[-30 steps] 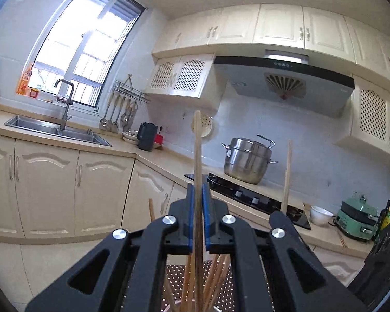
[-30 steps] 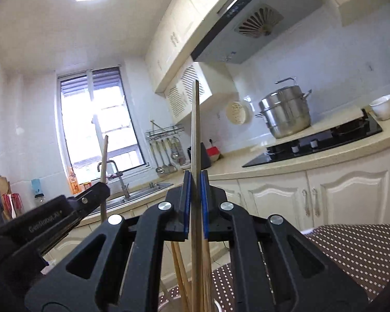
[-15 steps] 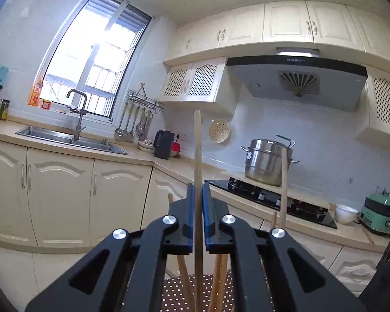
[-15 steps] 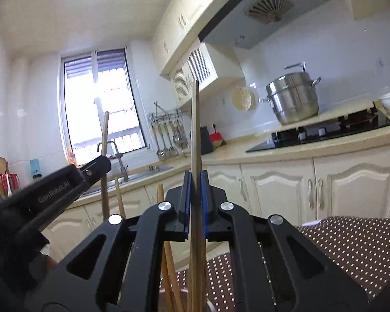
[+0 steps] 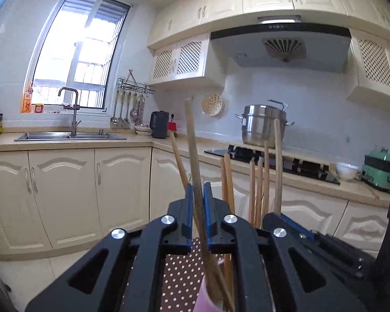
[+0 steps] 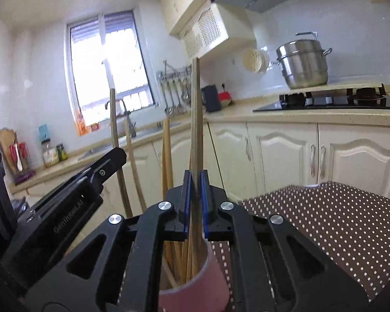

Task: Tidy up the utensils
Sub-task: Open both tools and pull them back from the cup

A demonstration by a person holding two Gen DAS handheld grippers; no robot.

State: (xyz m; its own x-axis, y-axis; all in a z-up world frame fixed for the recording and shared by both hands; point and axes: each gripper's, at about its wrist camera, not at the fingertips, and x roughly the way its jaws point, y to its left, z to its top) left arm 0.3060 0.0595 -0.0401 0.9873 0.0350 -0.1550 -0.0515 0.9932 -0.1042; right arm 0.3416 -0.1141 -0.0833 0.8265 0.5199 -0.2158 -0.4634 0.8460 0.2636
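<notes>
The right wrist view alone shows the pink cup plainly, at bottom centre on the brown dotted cloth, with a bundle of wooden chopsticks standing in it. In the left wrist view only a sliver of that cup's pink rim shows at the lower edge, though more stick tops fan out right of centre there, in front of the black hob and steel pot.

The left gripper points roughly level, a touch downward. Its blue pads flank one chopstick, which leans to the upper left with its lower end running down into the cup; the jaws are opening, and a thin gap seems to show beside the stick, though the view is too tight to be sure.

The right gripper also points a little below level, directly above the cup. Its pads are pressed tight on an upright chopstick whose lower end reaches into the cup. The left gripper's black body crosses the left of that frame.
</notes>
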